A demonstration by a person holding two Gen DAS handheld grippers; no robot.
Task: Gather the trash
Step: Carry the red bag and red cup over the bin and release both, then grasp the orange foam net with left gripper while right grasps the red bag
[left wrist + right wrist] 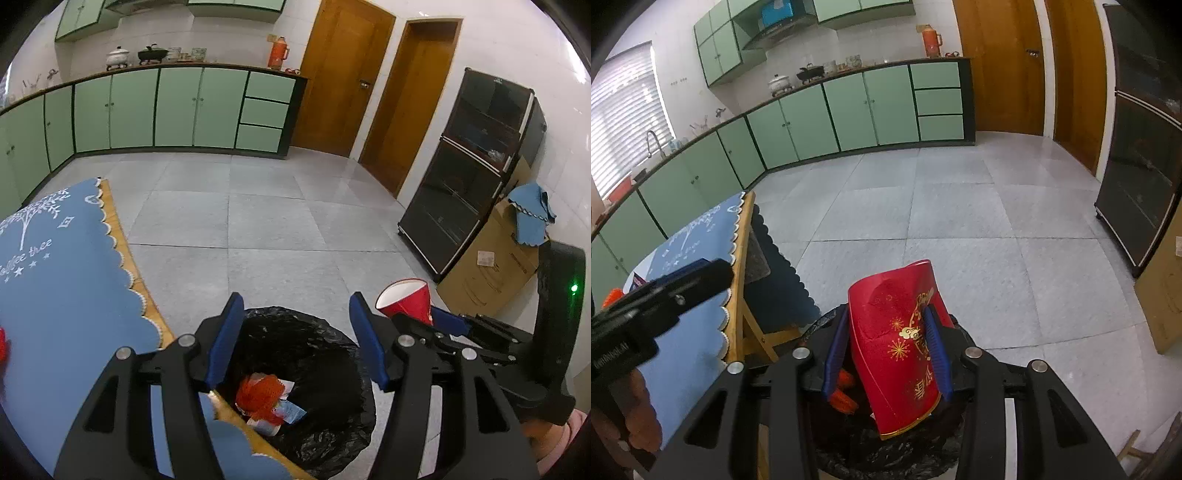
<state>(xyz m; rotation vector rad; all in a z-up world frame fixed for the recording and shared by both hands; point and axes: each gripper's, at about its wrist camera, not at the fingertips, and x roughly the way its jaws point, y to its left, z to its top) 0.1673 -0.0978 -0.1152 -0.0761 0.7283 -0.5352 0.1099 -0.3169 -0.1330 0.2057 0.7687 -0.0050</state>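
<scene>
Left wrist view first: my left gripper [297,341] hangs over the bin [332,417], a round one lined with a black bag, and its two blue pads [226,343] stand apart with nothing between them, so those jaws are released. Down in the liner I count one crumpled piece of red netting [258,395] lying on a few scraps of paper; I cannot tell how many. The bin sits tight against the corner of the wooden table [146,295], whose blue scalloped cloth [62,266] hangs over the edge just left of my fingers, so there is little room on that side. Ahead, the grey tiled floor [258,221] is open all the way to the green cabinets [177,107] and two wooden doors [343,81]; on the right a dark glass-fronted cabinet [469,173] and one cardboard box [491,266] line the wall. My right gripper [888,352] is clenched on one red paper cup [897,343], dented and printed with gold, held tilted above the same bin [820,321]. From the left wrist view that cup [406,301] shows just right of the bin's rim.
</scene>
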